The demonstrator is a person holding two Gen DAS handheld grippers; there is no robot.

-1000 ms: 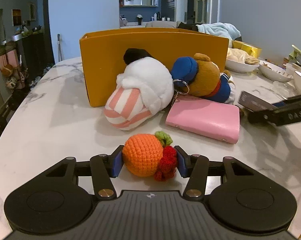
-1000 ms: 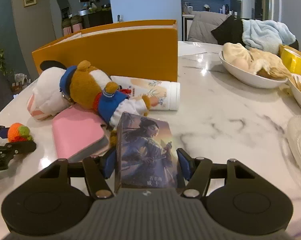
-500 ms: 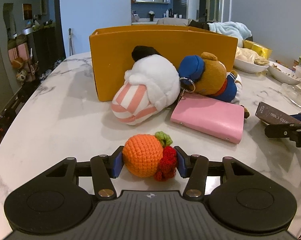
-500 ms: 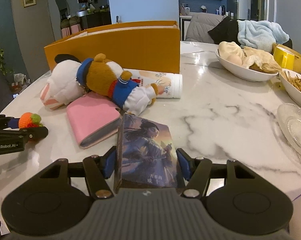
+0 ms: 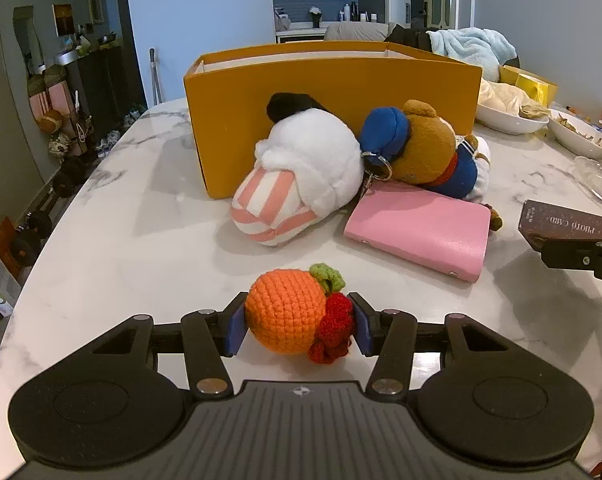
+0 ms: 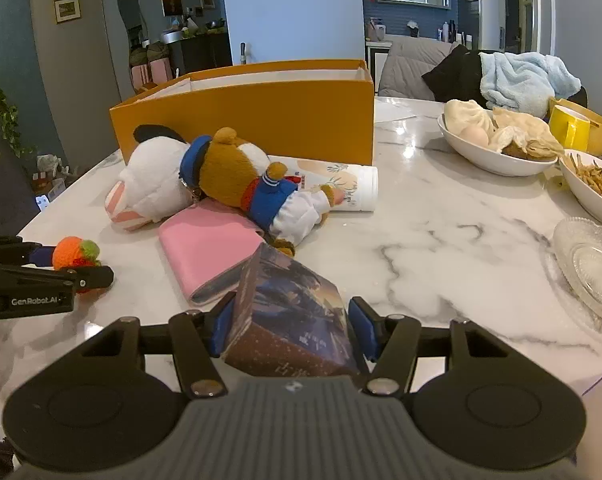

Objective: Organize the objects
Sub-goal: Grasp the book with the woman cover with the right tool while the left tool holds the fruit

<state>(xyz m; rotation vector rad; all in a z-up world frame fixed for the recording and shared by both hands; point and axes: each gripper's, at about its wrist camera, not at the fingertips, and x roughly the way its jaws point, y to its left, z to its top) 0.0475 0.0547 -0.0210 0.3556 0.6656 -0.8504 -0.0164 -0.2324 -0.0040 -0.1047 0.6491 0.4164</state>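
Note:
My left gripper (image 5: 297,326) is shut on an orange crocheted fruit toy (image 5: 287,312) with red berries, held just above the marble table (image 5: 133,240). My right gripper (image 6: 287,328) is shut on a dark photo card box (image 6: 291,308), tilted in its jaws; the box also shows in the left wrist view (image 5: 569,224). An open orange box (image 5: 333,100) stands at the back. In front of it lie a white plush with pink stripes (image 5: 301,176), a brown bear plush in blue (image 5: 425,148) and a pink wallet (image 5: 421,228). A white printed tube (image 6: 341,186) lies behind the bear.
Bowls of food (image 6: 497,140) and a second bowl (image 6: 593,184) stand at the right, with a glass dish (image 6: 589,264) and a yellow container (image 6: 577,128). The table's edge runs close on the left (image 5: 41,264) and the near right (image 6: 597,376).
Both grippers have risen and pulled back a little with their objects. The photo card box has tilted in my right gripper. The plushes, wallet and orange box have not moved.

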